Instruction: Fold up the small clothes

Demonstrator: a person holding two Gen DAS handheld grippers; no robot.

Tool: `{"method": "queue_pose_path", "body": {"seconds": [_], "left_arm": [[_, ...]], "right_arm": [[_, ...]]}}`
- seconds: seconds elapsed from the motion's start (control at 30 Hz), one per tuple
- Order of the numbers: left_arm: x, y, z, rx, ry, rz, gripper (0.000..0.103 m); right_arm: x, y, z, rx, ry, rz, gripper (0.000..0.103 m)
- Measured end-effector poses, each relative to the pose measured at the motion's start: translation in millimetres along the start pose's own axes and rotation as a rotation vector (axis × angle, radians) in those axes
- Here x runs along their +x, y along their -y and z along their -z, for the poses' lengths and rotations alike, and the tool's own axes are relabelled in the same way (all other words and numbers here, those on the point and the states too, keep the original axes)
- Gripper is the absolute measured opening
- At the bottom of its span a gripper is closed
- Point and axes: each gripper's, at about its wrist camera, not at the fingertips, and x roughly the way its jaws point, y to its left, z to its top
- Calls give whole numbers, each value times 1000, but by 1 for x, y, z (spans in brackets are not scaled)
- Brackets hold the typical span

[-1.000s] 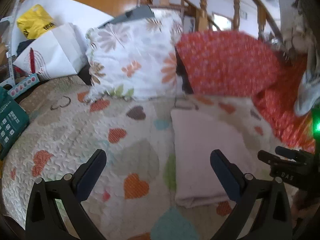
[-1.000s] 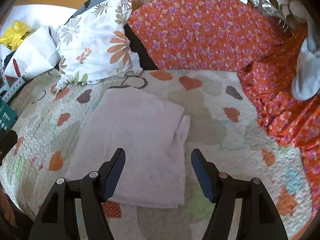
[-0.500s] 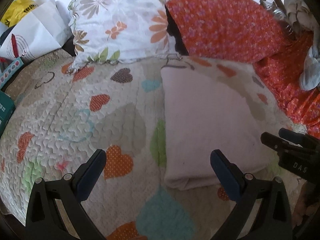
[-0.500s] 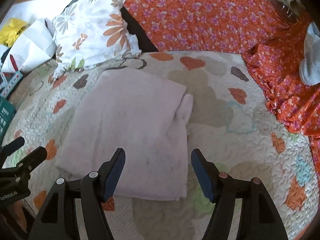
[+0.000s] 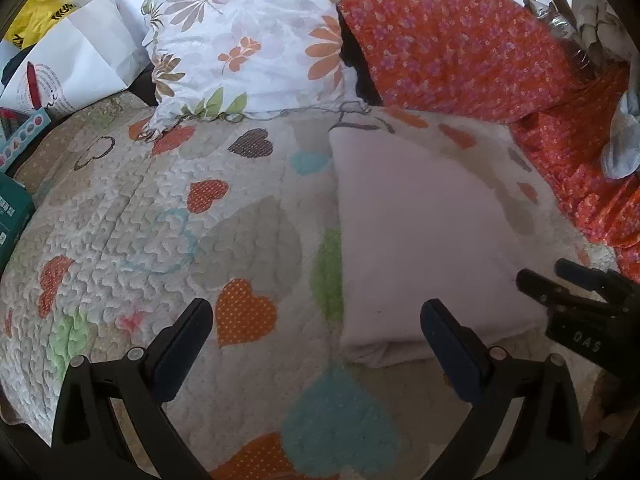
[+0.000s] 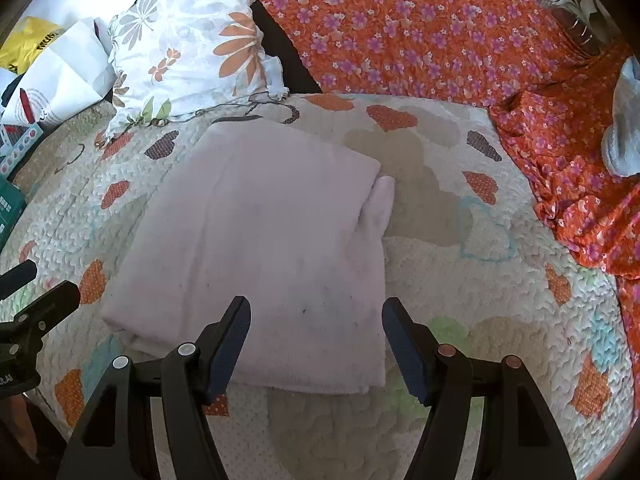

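A pale pink garment (image 5: 420,232) (image 6: 272,248) lies folded flat on a heart-patterned quilt (image 5: 168,232) (image 6: 460,300). A small flap of it sticks out at its right edge in the right wrist view. My left gripper (image 5: 316,332) hovers open over the quilt by the garment's near left corner, nothing between its fingers. Open too, my right gripper (image 6: 316,332) hangs above the garment's near edge without touching it. Each gripper shows at the edge of the other's view.
A floral pillow (image 5: 248,44) and an orange flowered cushion (image 5: 452,48) stand at the back. Orange flowered cloth (image 6: 580,184) with a grey sock (image 6: 624,128) lies at the right. A white paper bag (image 5: 76,72), a yellow bag and boxes crowd the left.
Both grippers have sunk and tipped downward, so the garment and quilt fill more of each view. Both stay open.
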Motion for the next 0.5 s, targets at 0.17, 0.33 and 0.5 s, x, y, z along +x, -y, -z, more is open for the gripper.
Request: {"method": "queue_pose_path", "body": {"seconds": [0.17,0.33,0.5], "left_arm": [[2,-4,3,-2,-9,-15,103],[4,-1,5,11,-16,-20,103],[8,2,8,25,-29,-24,103]], "right_arm": [[0,0,2,3,-3,0,73],[0,-2,3,-7,-5,-2,73],[1,-3,4,-13,-8,-1,73]]}}
